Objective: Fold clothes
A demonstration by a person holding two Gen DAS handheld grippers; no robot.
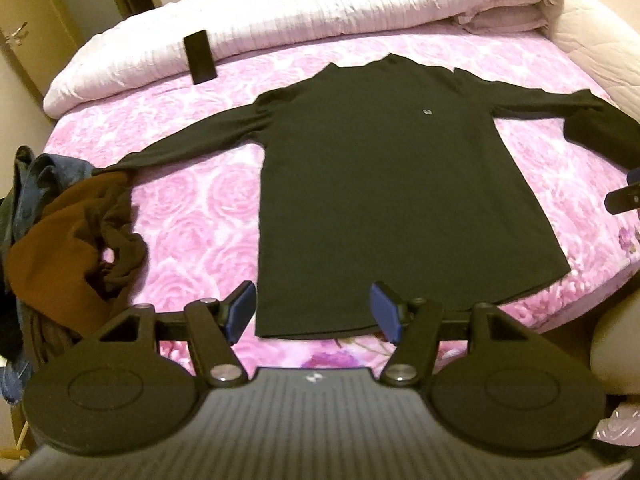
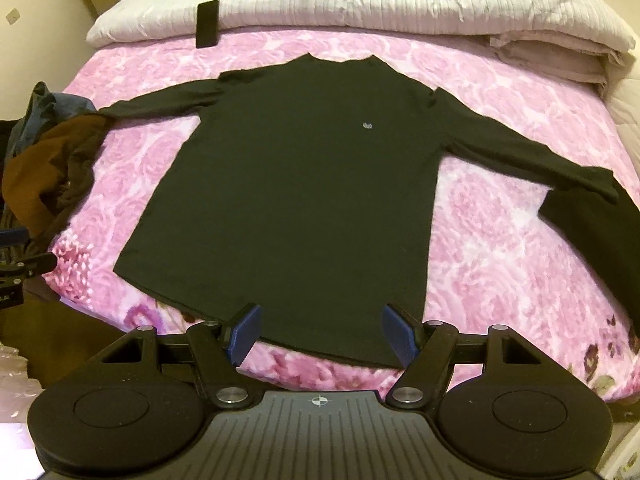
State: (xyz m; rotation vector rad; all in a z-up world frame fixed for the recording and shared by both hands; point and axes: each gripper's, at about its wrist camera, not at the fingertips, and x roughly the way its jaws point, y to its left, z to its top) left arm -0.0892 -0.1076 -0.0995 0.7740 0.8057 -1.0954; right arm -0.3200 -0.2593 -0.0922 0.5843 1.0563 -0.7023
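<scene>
Where pink rose-patterned bedding [image 1: 200,184] spreads, a matte black shirt [image 1: 380,184] lies flat.

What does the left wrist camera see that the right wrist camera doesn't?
Only the left wrist view shows a wooden door with a handle and the open left gripper up close. Only the right wrist view shows the open right gripper up close, plus the whole right sleeve with its cuff folded back. Both show the black shirt spread flat on the pink bed, the clothes pile, the white quilt and a dark phone-like thing.
</scene>
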